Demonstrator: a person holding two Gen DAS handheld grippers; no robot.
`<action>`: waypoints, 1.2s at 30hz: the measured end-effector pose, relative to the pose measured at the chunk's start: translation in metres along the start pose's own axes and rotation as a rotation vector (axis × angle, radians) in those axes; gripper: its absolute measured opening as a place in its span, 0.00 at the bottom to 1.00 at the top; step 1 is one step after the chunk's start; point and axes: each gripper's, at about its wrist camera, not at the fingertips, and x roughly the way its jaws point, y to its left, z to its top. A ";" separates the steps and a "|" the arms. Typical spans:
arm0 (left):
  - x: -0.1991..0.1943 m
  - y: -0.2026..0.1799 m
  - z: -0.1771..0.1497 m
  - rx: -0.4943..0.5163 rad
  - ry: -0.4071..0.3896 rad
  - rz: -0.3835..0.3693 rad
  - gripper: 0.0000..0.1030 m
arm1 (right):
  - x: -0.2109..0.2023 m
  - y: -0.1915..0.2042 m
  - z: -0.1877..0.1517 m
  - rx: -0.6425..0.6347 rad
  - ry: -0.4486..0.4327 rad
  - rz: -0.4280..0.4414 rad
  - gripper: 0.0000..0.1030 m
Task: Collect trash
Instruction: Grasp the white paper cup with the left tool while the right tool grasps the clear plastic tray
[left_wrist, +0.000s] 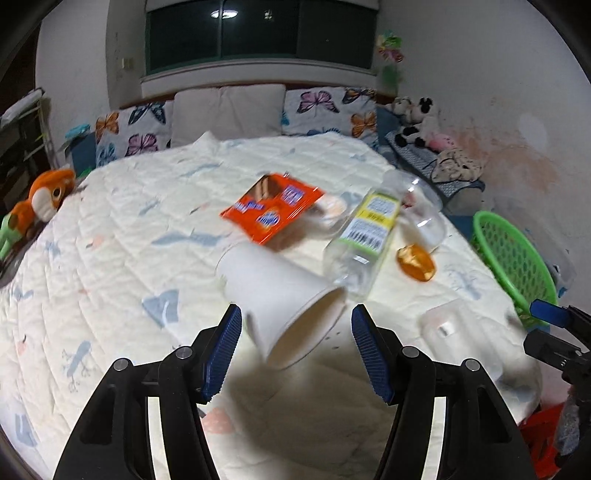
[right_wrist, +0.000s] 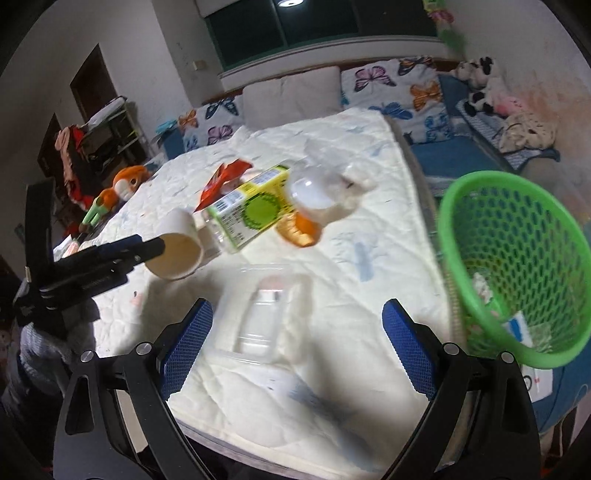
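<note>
From the left wrist view we see the left claw (left_wrist: 295, 347) spread wide, its blue pads on either side of a white paper cup (left_wrist: 280, 295) that lies on its side on the bed (left_wrist: 110, 229), mouth toward the camera; the pads do not touch it. Behind the cup lie an orange snack wrapper (left_wrist: 271, 208), a clear plastic bottle (left_wrist: 369, 232) with a yellow label, and an orange-gold candy wrapper (left_wrist: 415, 263). Only the rim of the green mesh basket (left_wrist: 513, 254) shows here, at the bed's right edge.

The right wrist view adds what the other cannot: inside the green mesh basket (right_wrist: 517, 258) we see some pale scraps of paper already lying at the bottom. It also shows the right claw (right_wrist: 297, 343) open, empty, above a clear plastic blister tray (right_wrist: 266, 314) near the foot of the bed (right_wrist: 369, 258). The left claw (right_wrist: 147, 247) appears from the side, beside the white paper cup (right_wrist: 177, 247).

Around the litter we note butterfly-print pillows (left_wrist: 321, 107), an orange plush toy (left_wrist: 46, 195) at the left edge and black-and-white plush toys (left_wrist: 417, 122) on the blue bench to the right. The bottle and a clear plastic cup (right_wrist: 321, 195) partly cover the candy wrapper in the right view.
</note>
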 end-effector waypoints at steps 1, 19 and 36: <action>0.002 0.003 -0.001 -0.004 0.005 -0.001 0.58 | 0.004 0.004 0.001 -0.002 0.009 0.001 0.90; 0.021 0.025 -0.013 -0.044 0.059 -0.008 0.15 | 0.075 0.040 0.013 -0.031 0.167 -0.032 0.82; -0.013 0.034 -0.001 -0.078 0.016 -0.073 0.04 | 0.051 0.021 0.016 -0.023 0.123 -0.057 0.59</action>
